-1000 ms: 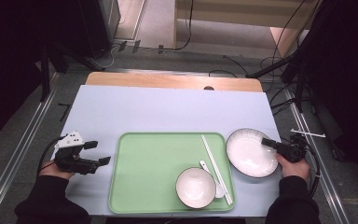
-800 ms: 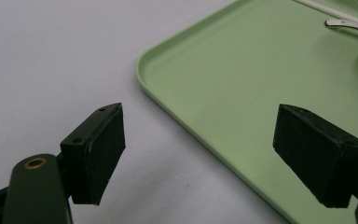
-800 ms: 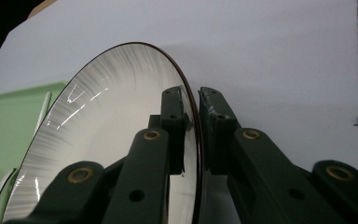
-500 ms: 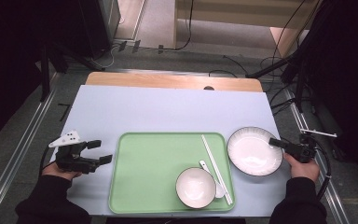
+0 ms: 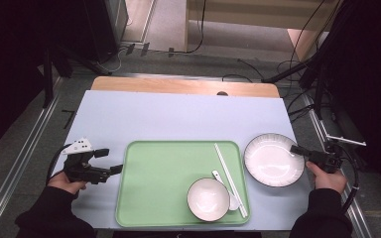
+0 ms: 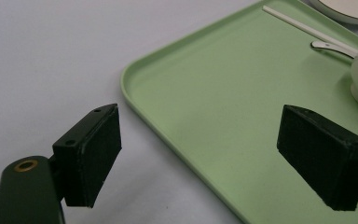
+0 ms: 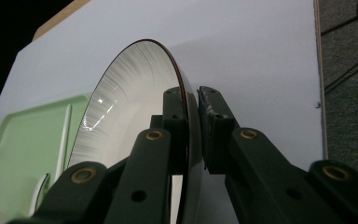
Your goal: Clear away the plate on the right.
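Observation:
A white plate with a dark rim sits right of the green tray. My right gripper is shut on its right rim. In the right gripper view the plate stands edge-on and the rim sits between the pads of that gripper. Those jaws have just been closing on the rim, then eased slightly. My left gripper is open and holds nothing at the tray's left edge. In the left gripper view its jaws stand wide over the tray's corner.
On the tray lie a white bowl, a white spoon and white chopsticks. The pale table top stretches behind the tray. Cables and dark stands lie on the floor beyond the table.
My right gripper has drawn slightly right and up with the plate's rim in it, so the plate has shifted a little to the right. The left gripper has hardly moved.

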`<state>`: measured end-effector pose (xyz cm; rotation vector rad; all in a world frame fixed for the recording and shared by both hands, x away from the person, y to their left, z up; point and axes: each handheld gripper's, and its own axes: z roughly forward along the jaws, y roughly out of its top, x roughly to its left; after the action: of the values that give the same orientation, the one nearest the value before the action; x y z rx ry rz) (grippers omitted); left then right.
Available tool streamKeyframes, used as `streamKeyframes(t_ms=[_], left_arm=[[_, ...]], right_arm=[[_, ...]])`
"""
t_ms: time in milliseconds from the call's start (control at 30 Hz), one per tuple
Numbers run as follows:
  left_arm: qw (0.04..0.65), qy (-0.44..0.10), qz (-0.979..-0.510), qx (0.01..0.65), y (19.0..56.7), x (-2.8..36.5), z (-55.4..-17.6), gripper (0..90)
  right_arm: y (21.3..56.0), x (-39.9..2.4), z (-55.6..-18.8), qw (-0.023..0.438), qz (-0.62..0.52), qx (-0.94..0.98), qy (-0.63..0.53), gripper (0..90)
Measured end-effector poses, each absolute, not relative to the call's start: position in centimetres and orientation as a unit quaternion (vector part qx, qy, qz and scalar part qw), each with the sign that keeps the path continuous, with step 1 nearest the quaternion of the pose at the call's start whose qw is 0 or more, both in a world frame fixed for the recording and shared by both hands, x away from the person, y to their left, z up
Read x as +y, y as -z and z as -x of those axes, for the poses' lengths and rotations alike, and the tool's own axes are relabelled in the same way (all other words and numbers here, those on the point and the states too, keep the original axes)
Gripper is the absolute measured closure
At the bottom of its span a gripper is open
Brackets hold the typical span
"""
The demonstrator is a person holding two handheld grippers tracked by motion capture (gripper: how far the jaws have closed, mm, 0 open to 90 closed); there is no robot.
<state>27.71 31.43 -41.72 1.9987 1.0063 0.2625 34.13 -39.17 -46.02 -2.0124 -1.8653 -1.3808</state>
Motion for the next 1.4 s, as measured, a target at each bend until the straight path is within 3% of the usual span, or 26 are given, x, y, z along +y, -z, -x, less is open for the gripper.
streamKeyframes(t_ms=[733, 1400], left_arm=[[0.464, -0.064, -0.786, 0.404, 39.5, 29.2, -29.3, 19.8], [0.463, -0.076, -0.776, 0.421, 38.2, 27.2, -31.2, 22.0]], right_arm=[[42.8, -34.8, -35.9, 0.066, 0.643, -0.590, 0.484, 83.1], [40.7, -27.5, -40.1, 0.087, 0.609, -0.626, 0.480, 83.0]])
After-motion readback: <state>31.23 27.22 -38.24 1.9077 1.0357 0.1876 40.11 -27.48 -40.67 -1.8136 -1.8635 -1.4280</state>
